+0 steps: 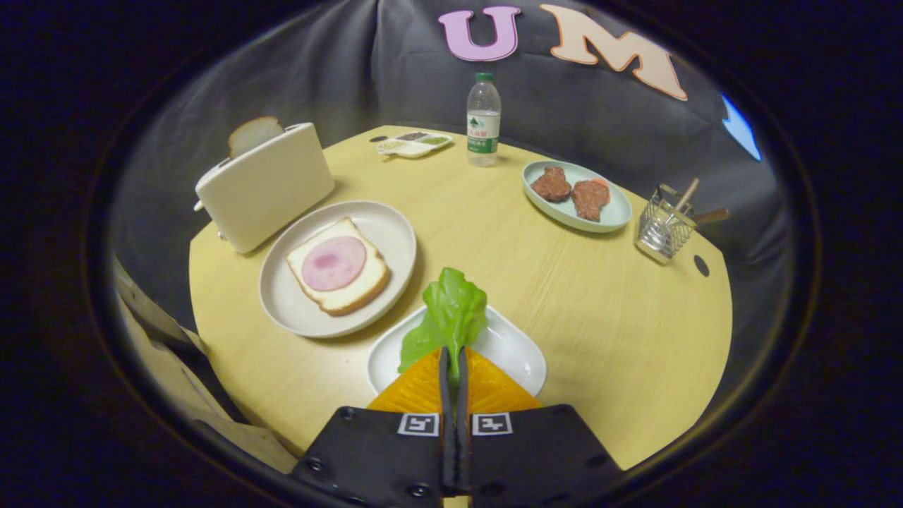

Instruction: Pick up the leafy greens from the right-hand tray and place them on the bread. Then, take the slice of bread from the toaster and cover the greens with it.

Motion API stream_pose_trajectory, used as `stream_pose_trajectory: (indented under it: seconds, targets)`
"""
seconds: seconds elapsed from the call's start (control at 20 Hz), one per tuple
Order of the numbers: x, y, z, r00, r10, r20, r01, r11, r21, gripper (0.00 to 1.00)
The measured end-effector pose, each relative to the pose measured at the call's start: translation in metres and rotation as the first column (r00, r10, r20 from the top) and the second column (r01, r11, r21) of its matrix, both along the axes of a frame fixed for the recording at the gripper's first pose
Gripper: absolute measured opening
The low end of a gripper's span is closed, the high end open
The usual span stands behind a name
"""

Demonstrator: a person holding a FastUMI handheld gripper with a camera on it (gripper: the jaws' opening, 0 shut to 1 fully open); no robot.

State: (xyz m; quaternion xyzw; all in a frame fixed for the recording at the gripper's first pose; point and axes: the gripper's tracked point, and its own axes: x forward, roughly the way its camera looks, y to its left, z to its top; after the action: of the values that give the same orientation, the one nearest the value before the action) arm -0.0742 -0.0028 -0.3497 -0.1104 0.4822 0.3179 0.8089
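Observation:
My gripper [452, 356] is shut on the stem of a green leaf [451, 314], which sticks out ahead of the fingertips over a small white tray [515, 349]. To the left, beyond the fingers, a round plate [282, 296] carries a slice of bread [353, 293] topped with a pink round of ham [333, 262]. Behind that plate stands a cream toaster [268, 187] with a second bread slice [252, 134] poking up from its slot.
A pale blue plate [614, 212] with two brown meat pieces lies far right. Beside it is a wire basket [663, 229] with wooden utensils. A water bottle [483, 120] and a small divided dish [413, 143] stand at the back of the round yellow table [600, 317].

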Motion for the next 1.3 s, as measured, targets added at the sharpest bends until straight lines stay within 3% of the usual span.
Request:
stream_pose_trajectory:
  seconds: [0.55,1.3]
  targets:
    - [0.004,0.075,0.047,0.997,0.063,0.054,-0.064,0.998,0.014,0.03]
    - [-0.016,0.188,0.049,0.977,0.213,0.018,-0.214,0.973,0.082,0.04]
